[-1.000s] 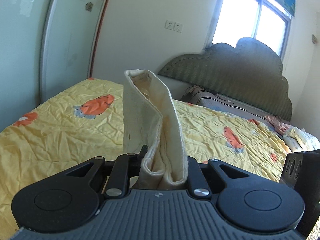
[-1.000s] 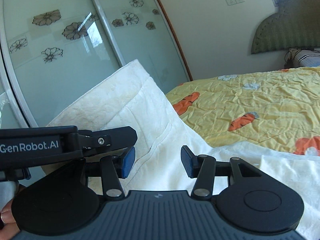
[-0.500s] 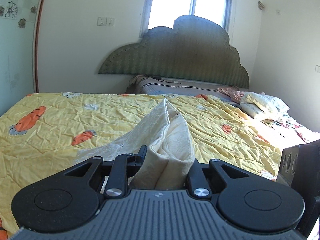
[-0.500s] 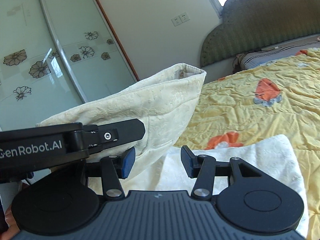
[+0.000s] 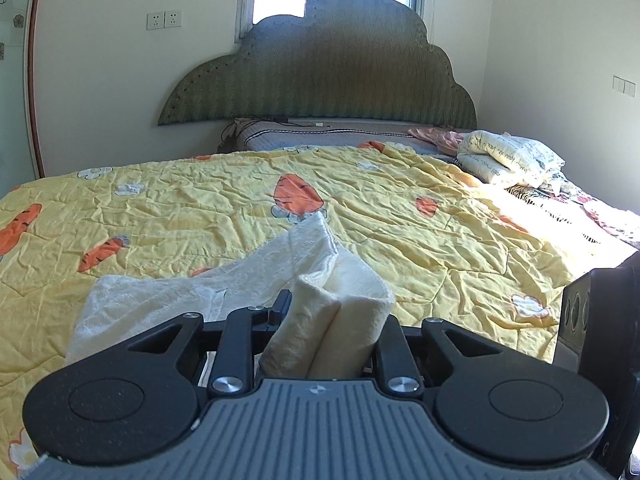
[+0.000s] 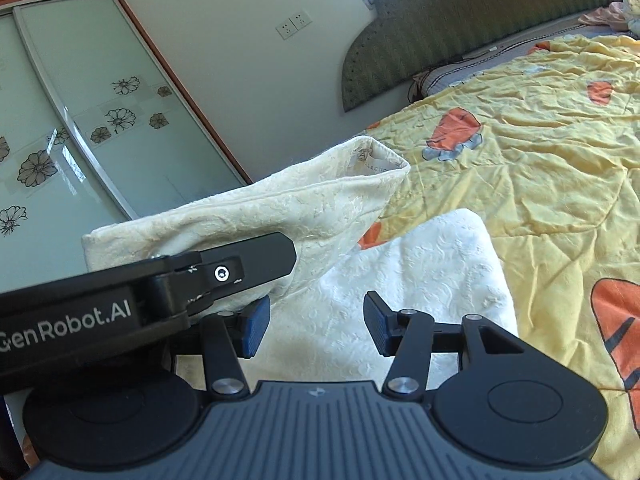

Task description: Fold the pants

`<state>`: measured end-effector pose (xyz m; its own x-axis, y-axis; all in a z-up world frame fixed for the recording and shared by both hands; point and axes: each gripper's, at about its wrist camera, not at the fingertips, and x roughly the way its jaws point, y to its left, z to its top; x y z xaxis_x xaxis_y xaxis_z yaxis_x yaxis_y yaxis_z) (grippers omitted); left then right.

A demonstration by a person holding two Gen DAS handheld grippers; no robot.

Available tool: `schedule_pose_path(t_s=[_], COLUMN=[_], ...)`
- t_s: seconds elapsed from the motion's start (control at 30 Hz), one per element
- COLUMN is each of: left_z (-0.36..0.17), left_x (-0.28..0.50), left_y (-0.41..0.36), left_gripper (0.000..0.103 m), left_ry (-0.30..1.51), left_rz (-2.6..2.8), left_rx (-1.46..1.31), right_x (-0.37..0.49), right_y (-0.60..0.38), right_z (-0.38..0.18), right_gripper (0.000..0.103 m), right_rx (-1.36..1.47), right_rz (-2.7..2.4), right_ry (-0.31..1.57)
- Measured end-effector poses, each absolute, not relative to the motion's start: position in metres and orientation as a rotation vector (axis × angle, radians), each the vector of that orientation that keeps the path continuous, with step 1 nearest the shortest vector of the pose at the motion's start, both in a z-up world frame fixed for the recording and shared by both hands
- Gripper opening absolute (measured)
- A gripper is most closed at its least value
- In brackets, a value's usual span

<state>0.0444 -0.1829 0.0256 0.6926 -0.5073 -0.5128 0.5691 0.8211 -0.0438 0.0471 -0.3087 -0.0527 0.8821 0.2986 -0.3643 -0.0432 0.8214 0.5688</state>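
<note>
The pants [image 5: 224,292], made of cream-white textured fabric, lie partly on a bed covered by a yellow quilt [image 5: 400,216] printed with orange carrots, and are partly lifted off it. They sit near the foot edge of the bed, the edge closest to the cameras, with the padded green headboard [image 5: 320,76] far beyond at the opposite end.

The left tongs [image 5: 332,336] are pinching a thick, doubled bunch of the pants cloth, which stands up between the two black fingers. In the right wrist view the same tongs [image 6: 256,256] appear from the side, holding up a flap that ends in the open waistband with a label inside; this flap hangs over a flatter layer of the pants [image 6: 420,264] resting on the quilt.

The right tongs [image 6: 316,326] are spread apart, with nothing between the blue pad and the black pad. They hover just above the flat layer without gripping it.

Judging from this, a fold appears to be under way: one end of the pants is being carried over the part already lying on the bed. The next move would likely call for lowering the lifted flap so its edges line up with the layer beneath, then letting go with the left tongs, while the free right tongs could steady or smooth the cloth.
</note>
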Motion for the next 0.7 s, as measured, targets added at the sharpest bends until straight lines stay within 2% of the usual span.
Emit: schedule_pose_path(t_s=[0.27, 0.33, 0.7], left_z=[0.013, 0.014, 0.0], left_x=[0.047, 0.048, 0.049], left_y=[-0.193, -0.194, -0.208], left_gripper=[0.024, 0.028, 0.029], left_ry=[0.527, 0.513, 0.566], left_rz=[-0.574, -0.564, -0.604], left_rx=[0.104, 0.093, 0.064], right_x=[0.053, 0.056, 0.048], right_y=[-0.321, -0.323, -0.338], right_z=[-0.069, -0.068, -0.075], right_gripper=[0.052, 0.052, 0.053], right_rx=[0.607, 0.6, 0.562], right_rz=[0.21, 0.224, 0.155], right_ry=[0.484, 0.477, 0.524])
